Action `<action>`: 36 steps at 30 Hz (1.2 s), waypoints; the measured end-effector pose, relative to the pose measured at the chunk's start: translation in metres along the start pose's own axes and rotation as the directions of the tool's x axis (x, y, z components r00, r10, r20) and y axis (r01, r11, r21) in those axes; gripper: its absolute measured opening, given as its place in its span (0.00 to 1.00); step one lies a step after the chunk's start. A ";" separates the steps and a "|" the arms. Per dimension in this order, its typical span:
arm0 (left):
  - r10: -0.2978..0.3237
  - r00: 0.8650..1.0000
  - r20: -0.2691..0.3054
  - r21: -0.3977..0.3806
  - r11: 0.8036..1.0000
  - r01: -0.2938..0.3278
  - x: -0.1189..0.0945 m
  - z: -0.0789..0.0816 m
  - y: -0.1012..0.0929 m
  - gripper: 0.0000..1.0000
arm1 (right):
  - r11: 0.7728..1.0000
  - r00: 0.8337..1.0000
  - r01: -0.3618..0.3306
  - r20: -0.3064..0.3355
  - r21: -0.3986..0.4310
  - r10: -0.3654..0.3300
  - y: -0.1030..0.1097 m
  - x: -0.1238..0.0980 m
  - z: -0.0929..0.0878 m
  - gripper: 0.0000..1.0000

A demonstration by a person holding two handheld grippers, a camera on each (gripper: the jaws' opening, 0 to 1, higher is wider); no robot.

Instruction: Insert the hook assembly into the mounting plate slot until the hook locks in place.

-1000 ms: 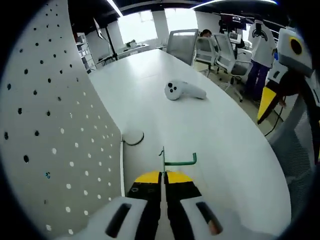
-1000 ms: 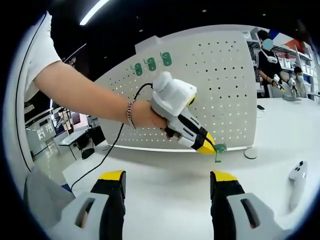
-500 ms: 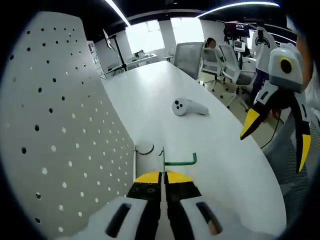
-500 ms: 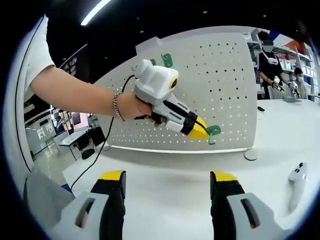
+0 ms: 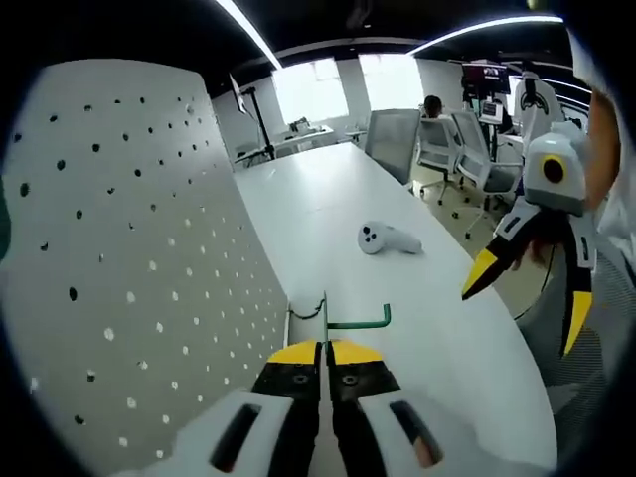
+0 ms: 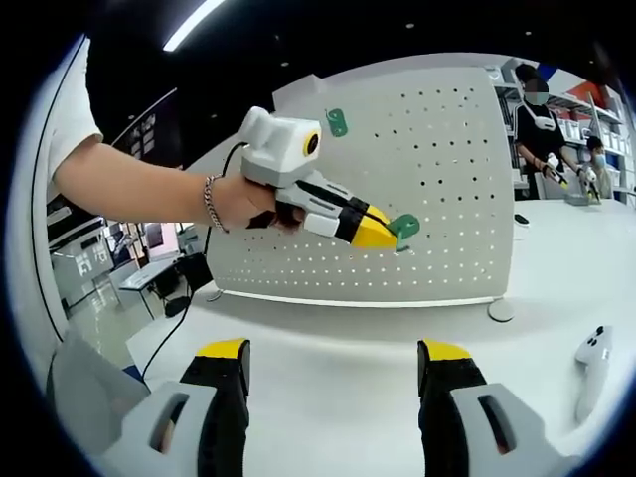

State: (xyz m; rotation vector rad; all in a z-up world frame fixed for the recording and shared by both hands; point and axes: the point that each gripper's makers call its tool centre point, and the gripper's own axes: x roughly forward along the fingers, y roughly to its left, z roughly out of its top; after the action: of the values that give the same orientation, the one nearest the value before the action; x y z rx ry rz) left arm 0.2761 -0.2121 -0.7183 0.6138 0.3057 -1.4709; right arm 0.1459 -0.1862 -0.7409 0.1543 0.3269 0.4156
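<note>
The left tongs (image 5: 321, 350) gripped the hook (image 5: 350, 320) near the pegboard (image 6: 427, 189); the right tongs (image 6: 333, 358) stood open. Judged step: approach. Next, the hook's tabs need aligning with a hole.

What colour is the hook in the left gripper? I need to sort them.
Green hook, clearest in the right gripper view.

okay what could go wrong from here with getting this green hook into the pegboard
The left gripper pinches the green hook only by its end, so it might twist or slip when pressed against the pegboard. The holes are small and closely spaced, so the hook could land in the wrong one. The white controller lies on the table and could get bumped.
</note>
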 end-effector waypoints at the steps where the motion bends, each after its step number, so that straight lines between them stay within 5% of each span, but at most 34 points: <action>1: 0.006 1.000 0.006 0.006 1.000 -0.006 -0.004 0.001 0.000 0.01 | 1.000 1.000 0.000 0.001 0.000 0.000 0.000 0.000 0.000 0.66; 20: 0.117 0.990 0.079 -0.059 0.992 -0.113 -0.062 0.009 -0.001 0.01 | 1.000 1.000 -0.006 0.014 0.002 0.006 0.001 -0.001 0.002 0.66; 36: 0.238 0.960 0.149 -0.164 0.963 -0.214 -0.112 0.007 -0.011 0.01 | 1.000 1.000 -0.020 -0.010 -0.016 0.020 0.005 0.000 -0.002 0.66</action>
State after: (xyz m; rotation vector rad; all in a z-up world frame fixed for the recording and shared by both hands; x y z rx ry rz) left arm 0.2534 -0.1231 -0.6533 0.3895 0.2022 -1.2572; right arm 0.1434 -0.1816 -0.7421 0.1402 0.3318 0.4384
